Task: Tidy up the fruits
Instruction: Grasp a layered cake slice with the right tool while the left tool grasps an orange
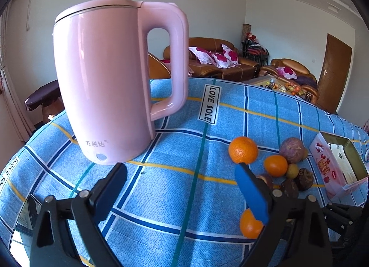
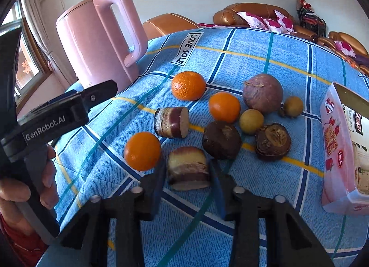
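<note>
A blue plaid cloth [image 2: 253, 43] covers the bench, in a living room with brown leather sofas [image 1: 221, 64] behind. A pink kettle [image 1: 110, 82] stands at the far left of the cloth; right of it the fruits lie clustered, oranges [image 2: 188, 85], a purple passion fruit [image 2: 263, 93], and beyond them an open pink box [image 2: 339, 147] near the cloth's right edge. The left hand-held gripper [image 1: 181, 183] is spread wide over bare cloth before the kettle. The right hand-held gripper [image 2: 187, 180] straddles a sugarcane piece [image 2: 188, 168]; whether it grips is unclear.

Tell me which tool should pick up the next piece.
Right. The right tool already brackets the cane piece, jaws open on either side. The left tool hangs open over bare cloth beside the kettle.
</note>
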{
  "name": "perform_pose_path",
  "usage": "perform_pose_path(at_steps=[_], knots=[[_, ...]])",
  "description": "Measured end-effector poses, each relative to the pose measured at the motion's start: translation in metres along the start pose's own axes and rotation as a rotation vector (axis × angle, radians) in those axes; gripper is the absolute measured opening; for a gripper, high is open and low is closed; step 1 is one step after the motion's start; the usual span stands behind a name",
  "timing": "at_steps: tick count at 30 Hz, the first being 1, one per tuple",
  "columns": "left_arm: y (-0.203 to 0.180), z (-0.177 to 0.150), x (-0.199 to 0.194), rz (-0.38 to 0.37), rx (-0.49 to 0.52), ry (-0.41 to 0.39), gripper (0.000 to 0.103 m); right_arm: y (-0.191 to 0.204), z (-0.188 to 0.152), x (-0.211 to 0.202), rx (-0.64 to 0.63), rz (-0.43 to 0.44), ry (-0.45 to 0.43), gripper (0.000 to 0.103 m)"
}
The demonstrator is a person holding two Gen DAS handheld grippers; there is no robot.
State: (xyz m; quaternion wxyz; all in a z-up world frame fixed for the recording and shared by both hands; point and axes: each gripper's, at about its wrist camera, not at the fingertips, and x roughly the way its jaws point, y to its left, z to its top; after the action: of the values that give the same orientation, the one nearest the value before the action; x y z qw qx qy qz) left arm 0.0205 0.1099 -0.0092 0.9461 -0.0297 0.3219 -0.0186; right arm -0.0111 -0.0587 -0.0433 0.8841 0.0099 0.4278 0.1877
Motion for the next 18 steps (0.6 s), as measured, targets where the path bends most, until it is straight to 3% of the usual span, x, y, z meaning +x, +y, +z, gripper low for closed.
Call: perform_pose_path(at_steps=[3,6,8,11,13,18], knots=[[-0.006,0.000,-0.002,-0.104,0.016,0.007,0.088,0.000,-0.007,-0.010,-0.016,-0.018,-0.015,0.036],[-0.019,-0.003,-0.005,-0.240,0.050,0.032,0.088,-0.010,-0.006,-0.035,0.011,-0.027,-0.109,0.036],[-0.031,-0.006,-0.005,-0.289,0.099,0.056,0.084,-0.021,-0.004,-0.055,0.037,-0.057,-0.187,0.036],[-0.050,-0.015,-0.003,-0.288,0.193,0.087,0.072,-0.036,-0.005,-0.078,0.043,-0.138,-0.271,0.036],[-0.060,-0.022,0.003,-0.297,0.241,0.136,0.054,-0.046,-0.007,-0.086,0.047,-0.170,-0.291,0.036],[-0.076,-0.035,0.012,-0.252,0.321,0.210,0.052,-0.067,-0.012,-0.094,0.075,-0.209,-0.294,0.036]])
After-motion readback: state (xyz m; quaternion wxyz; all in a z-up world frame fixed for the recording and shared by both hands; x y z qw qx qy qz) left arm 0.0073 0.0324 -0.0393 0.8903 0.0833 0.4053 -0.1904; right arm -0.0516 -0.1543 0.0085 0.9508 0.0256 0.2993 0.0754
